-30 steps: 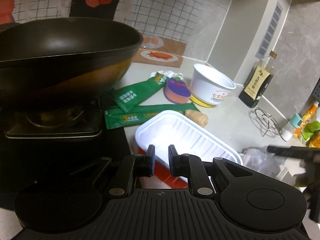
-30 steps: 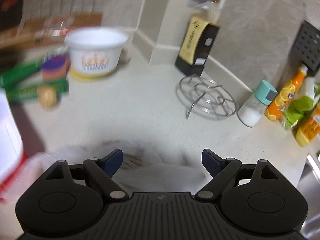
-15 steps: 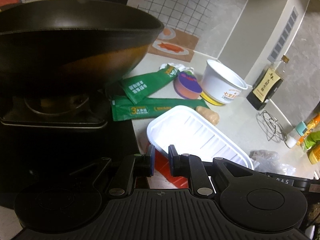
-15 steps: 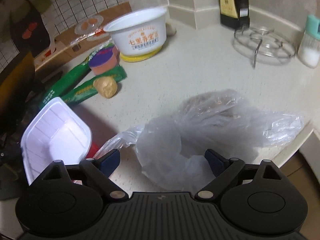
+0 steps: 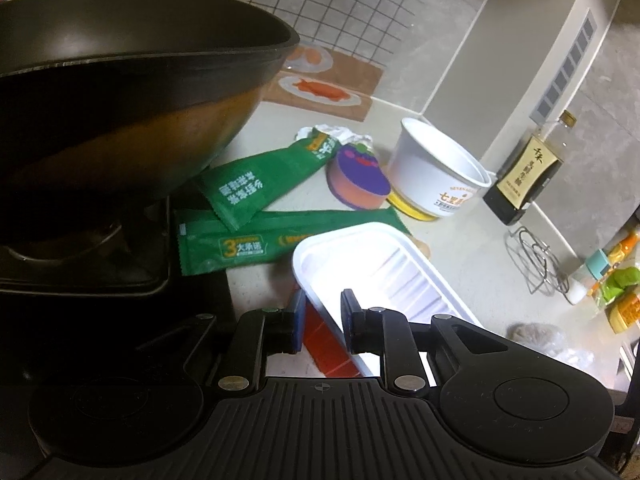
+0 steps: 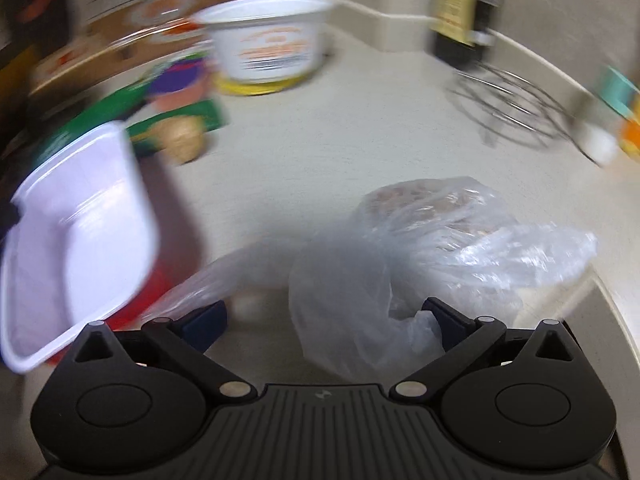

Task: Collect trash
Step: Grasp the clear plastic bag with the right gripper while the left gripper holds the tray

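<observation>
My left gripper is low over the near corner of a white plastic tray. Its jaws are opening and stand either side of the tray's rim, with a gap showing beside the left pad. A red packet lies under the tray. My right gripper is opening wide just over a crumpled clear plastic bag. Part of the bag lies between its fingers, which do not press on it. Two green wrappers, a purple lid and a white paper bowl lie further back. The right wrist view is blurred.
A big black wok on a stove fills the left. A soy sauce bottle, a wire trivet and small bottles stand at the right wall. A brown lump lies by the tray. The counter edge runs near the bag.
My left gripper has moved in on the tray's near corner and its jaws have parted. My right gripper has sunk toward the plastic bag and spread wider.
</observation>
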### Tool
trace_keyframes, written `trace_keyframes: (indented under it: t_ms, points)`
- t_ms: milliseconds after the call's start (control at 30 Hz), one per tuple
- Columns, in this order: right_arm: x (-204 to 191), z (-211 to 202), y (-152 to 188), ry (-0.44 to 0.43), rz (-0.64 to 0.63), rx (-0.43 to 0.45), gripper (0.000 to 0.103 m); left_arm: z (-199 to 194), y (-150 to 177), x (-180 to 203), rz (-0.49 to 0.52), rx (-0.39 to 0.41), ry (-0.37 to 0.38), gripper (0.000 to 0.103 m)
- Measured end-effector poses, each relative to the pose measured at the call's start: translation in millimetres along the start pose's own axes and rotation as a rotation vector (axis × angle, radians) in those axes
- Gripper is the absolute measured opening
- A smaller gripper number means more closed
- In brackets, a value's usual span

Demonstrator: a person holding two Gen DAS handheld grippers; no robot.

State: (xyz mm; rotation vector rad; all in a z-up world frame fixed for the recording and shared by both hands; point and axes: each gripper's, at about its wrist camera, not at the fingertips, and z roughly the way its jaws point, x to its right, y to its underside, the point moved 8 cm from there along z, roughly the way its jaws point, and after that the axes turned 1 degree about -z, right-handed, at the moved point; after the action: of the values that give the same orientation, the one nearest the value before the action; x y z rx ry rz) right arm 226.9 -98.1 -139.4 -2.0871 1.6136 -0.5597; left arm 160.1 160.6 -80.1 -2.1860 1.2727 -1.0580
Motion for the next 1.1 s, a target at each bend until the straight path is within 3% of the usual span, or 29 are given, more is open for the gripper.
trace_keyframes:
  t_ms: [233,333,633,800,933,1100]
  points:
    - [-2,-3,1,-0.055,-0.08,-0.016,0.102,-15,4,-2,-0.015,0.004,0.003,0.022]
    - [-5,-11,6,-0.089,-0.087,-0.012,0.096,-19,9,4,-0.01,-0.006,0.012,0.022]
    - [11,-69,2,-0.042,-0.158,0.205,0.095,-15,21,20,0.096,-0.02,-0.055,0.024]
    - [29,-90,-7,-0.074,-0.085,0.279,0.095,-19,24,21,0.175,-0.026,-0.078,0.027]
    - [43,-91,-16,-0.019,-0.055,0.316,0.095,-27,22,11,0.205,-0.009,-0.142,0.027]
    - [45,-78,-16,-0.011,-0.013,0.296,0.095,-26,20,-1,0.118,-0.023,-0.142,0.025]
